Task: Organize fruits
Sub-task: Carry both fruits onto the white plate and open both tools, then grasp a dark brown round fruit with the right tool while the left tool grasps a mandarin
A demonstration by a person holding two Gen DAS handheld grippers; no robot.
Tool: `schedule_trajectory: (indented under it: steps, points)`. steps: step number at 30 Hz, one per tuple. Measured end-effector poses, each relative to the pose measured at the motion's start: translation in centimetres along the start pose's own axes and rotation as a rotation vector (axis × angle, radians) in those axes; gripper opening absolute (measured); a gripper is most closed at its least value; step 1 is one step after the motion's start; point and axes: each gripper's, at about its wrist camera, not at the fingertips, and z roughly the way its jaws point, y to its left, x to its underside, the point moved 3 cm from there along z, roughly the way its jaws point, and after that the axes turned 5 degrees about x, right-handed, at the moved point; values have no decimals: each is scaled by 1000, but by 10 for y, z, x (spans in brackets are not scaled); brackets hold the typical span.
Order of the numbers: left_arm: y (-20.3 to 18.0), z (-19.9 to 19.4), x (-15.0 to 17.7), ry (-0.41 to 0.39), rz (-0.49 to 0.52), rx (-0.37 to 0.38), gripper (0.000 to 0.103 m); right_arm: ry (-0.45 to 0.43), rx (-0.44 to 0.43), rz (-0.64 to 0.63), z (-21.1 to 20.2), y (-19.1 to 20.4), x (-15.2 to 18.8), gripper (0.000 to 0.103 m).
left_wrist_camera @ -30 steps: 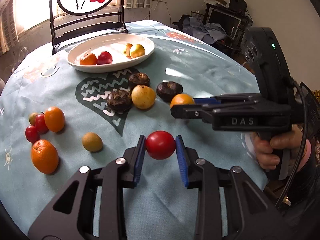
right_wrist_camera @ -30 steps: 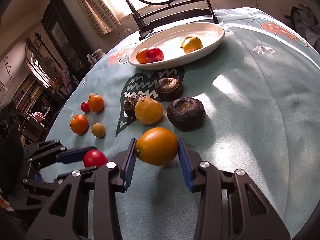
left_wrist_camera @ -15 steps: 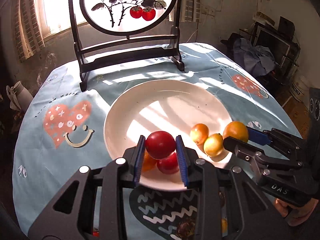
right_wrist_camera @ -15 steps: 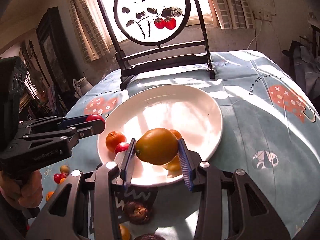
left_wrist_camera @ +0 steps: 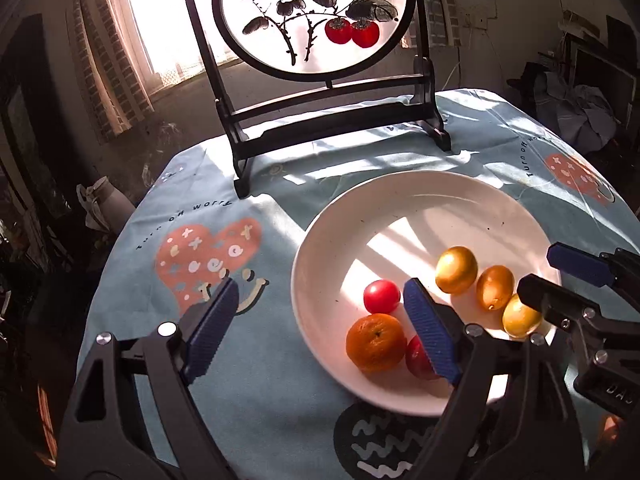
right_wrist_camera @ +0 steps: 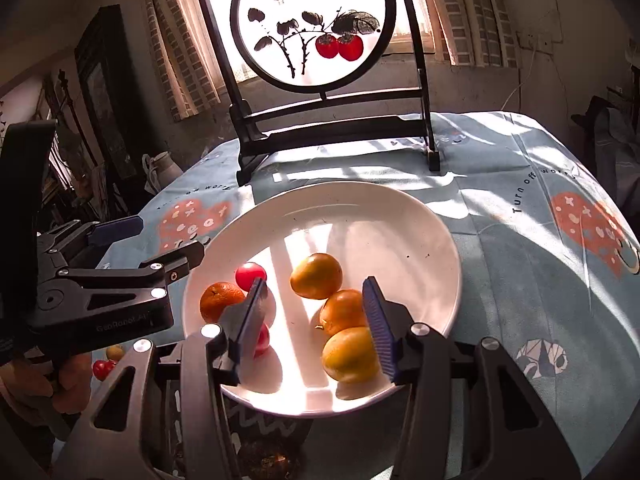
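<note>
A white plate (left_wrist_camera: 308, 248) (right_wrist_camera: 440, 240) holds several fruits. My left gripper (left_wrist_camera: 320, 328) (right_wrist_camera: 170, 236) hangs over the plate's left rim, its jaws opening wide with nothing between them. A red tomato (left_wrist_camera: 382, 295) (right_wrist_camera: 250, 275) lies on the plate just past its right finger, beside a mandarin (left_wrist_camera: 375, 342) (right_wrist_camera: 220, 300). My right gripper (right_wrist_camera: 314, 324) (left_wrist_camera: 556, 280) is over the plate's near side with its jaws opening. Three golden-orange fruits (right_wrist_camera: 316, 275) (left_wrist_camera: 456, 269) rest on the plate near and between its fingers, not squeezed. Another red fruit (right_wrist_camera: 262, 338) is half hidden behind a finger.
A round painted screen on a dark wooden stand (left_wrist_camera: 340, 120) (right_wrist_camera: 332, 132) stands just behind the plate. The blue patterned tablecloth (right_wrist_camera: 540, 240) spreads to both sides. A dark fruit (right_wrist_camera: 264, 460) and small loose fruits (right_wrist_camera: 104, 368) lie nearer me. A person's hand (right_wrist_camera: 60, 384) grips the left tool.
Both grippers carried their fruits from the near table to over the plate, then opened. The red tomato and the golden-orange fruit now lie on the plate.
</note>
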Motion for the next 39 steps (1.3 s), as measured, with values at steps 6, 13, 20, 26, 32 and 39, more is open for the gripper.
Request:
schedule_trajectory:
  steps: [6, 13, 20, 26, 32, 39]
  points:
    - [7, -68, 42, -66, -12, 8, 88, -46, -31, -65, -57, 24, 39, 53]
    - [11, -97, 95, -64, -96, 23, 89, -11, -37, 42, -71, 15, 91, 54]
    - [11, -89, 116, -32, -120, 21, 89, 60, 24, 52, -67, 8, 107, 54]
    - [12, -82, 117, -28, -125, 23, 89, 169, 17, 81, -54, 1, 119, 54]
    - [15, -70, 119, 2, -140, 45, 89, 238, -13, 103, -44, 1, 127, 54]
    - [18, -69, 123, 5, -156, 64, 89, 245, -17, 115, -43, -2, 128, 53]
